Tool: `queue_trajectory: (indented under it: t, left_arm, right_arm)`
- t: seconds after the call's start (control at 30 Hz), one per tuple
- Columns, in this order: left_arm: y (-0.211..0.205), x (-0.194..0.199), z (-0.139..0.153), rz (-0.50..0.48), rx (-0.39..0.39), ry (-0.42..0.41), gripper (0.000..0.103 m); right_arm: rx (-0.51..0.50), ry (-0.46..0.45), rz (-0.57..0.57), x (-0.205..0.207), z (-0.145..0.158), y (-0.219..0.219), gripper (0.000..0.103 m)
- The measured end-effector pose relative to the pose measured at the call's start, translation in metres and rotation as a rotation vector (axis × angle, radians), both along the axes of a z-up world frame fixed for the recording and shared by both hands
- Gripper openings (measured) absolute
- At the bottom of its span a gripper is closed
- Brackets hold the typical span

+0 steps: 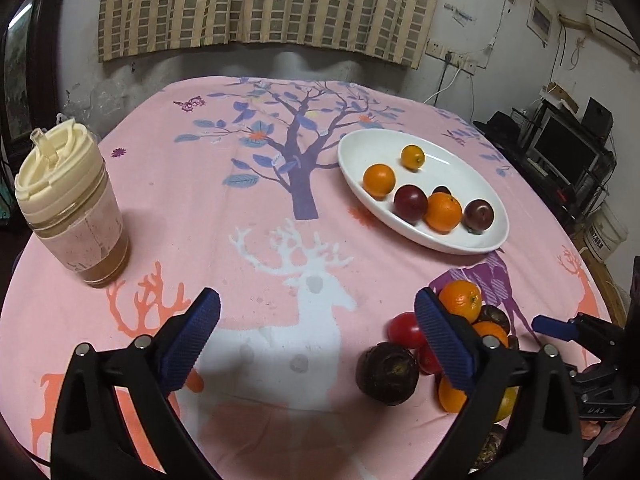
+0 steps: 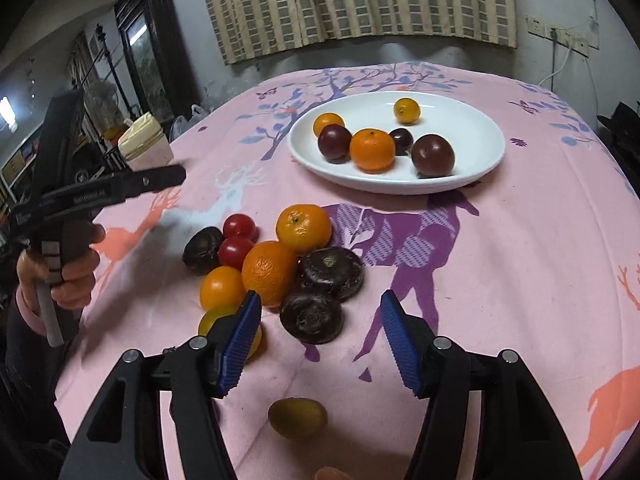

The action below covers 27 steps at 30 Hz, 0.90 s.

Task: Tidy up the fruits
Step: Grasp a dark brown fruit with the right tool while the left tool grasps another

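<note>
Pink tablecloth point(image 2: 520, 260); fruit pile point(image 2: 276, 268) partly hidden behind right gripper point(image 2: 320, 316); both grippers' jaws empty, agape.

The left wrist view looks forward and down across the table point(image 1: 248, 184) from low over its near edge, white plate point(image 1: 472, 240) at two o'clock. The right wrist view sits close above the loose fruit pile point(image 2: 276, 268), facing the same plate point(image 2: 476, 152) at twelve. Both share plate, pile point(image 1: 460, 300) and curtain point(image 1: 272, 4).
</note>
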<state>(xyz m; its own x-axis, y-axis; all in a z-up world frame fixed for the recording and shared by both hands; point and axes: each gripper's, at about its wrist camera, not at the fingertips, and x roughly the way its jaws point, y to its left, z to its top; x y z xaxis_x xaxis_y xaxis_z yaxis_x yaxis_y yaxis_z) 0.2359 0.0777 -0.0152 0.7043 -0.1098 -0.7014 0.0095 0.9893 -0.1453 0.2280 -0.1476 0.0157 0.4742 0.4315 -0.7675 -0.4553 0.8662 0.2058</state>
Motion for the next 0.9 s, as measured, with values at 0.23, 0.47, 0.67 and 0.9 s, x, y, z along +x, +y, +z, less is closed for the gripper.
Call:
queue_trajectory:
  t: [0.23,0.47,0.67,0.9]
  left_arm:
    - [-0.001,-0.006,0.004,-0.006,0.015,-0.02,0.096]
    - [-0.001,-0.008,0.003,-0.013,0.015,-0.019,0.096]
    - [-0.019,-0.008,-0.013,-0.193,0.065,0.074,0.093]
    - [-0.048,-0.018,-0.041,-0.353,0.171,0.146,0.063]
  right_arm:
    - [-0.029,0.032,0.022,-0.001,-0.012,0.007,0.043]
    - [-0.052,0.055,0.044,0.002,-0.022,0.013,0.038]
    - [0.005,0.026,0.001,0.004,-0.01,0.0,0.037]
    - [0.003,0.037,-0.007,0.005,-0.01,-0.003,0.038]
